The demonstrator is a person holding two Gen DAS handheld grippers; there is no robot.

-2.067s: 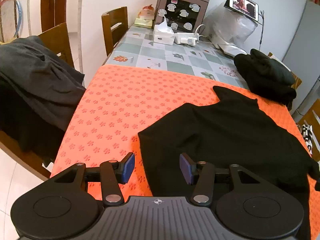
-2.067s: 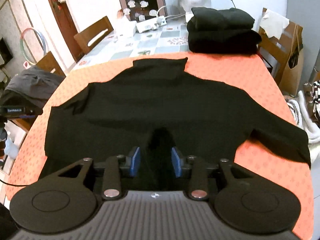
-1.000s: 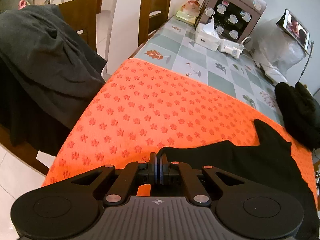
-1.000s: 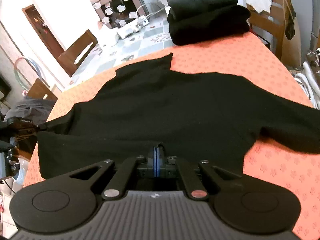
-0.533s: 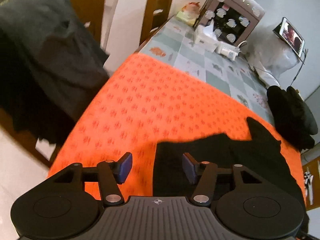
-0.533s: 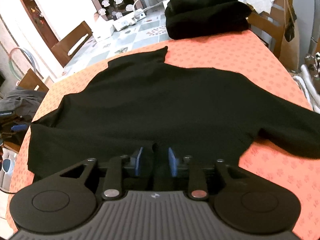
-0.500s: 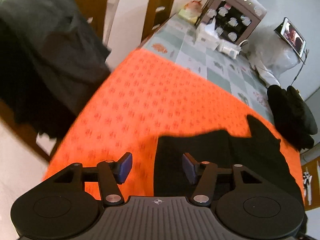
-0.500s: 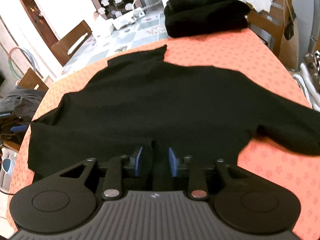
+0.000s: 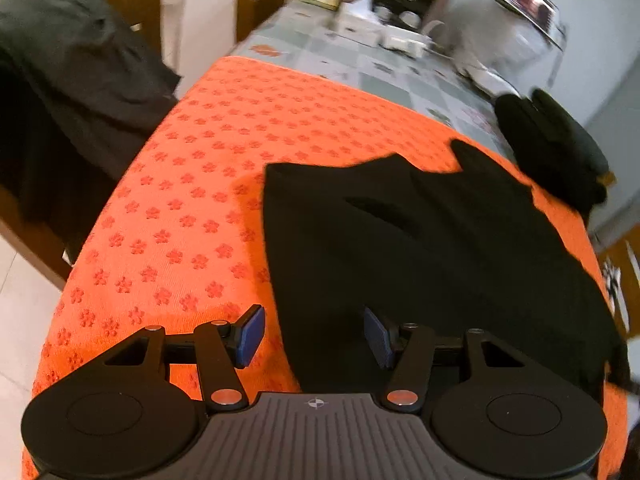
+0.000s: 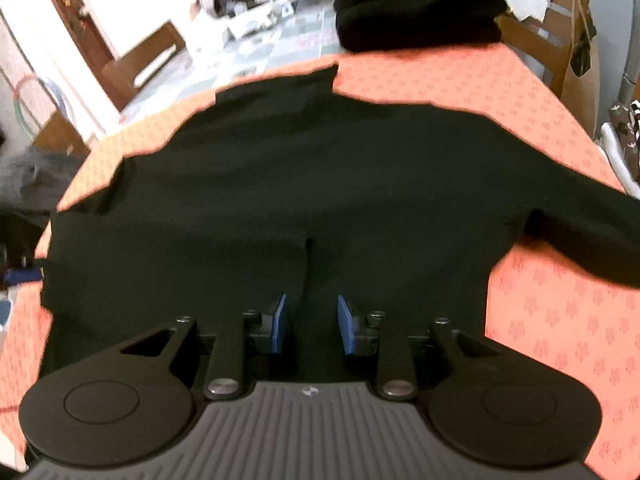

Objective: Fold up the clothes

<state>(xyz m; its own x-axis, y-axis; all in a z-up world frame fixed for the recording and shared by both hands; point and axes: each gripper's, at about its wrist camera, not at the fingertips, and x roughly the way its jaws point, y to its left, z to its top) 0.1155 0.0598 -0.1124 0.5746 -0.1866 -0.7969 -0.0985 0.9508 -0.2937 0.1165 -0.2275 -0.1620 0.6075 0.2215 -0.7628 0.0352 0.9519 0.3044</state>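
Orange flower-printed cloth [image 9: 192, 200] covers the near table end, checked tiles beyond. Limp black long-sleeved sweater [image 10: 340, 184] lies spread flat on it. Left gripper [image 9: 312, 334] and right gripper [image 10: 310, 324] both gape, clasping nothing.

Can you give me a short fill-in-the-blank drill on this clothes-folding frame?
1. The sweater spread on the table is ____ in colour.
2. It lies on a mat coloured ____.
3. The jaws of the left tool stand ____, gripping nothing.
4. The stack of folded clothes lies at the ____ end of the mat, beyond the sweater's collar.

Missing words: black; orange; open; far
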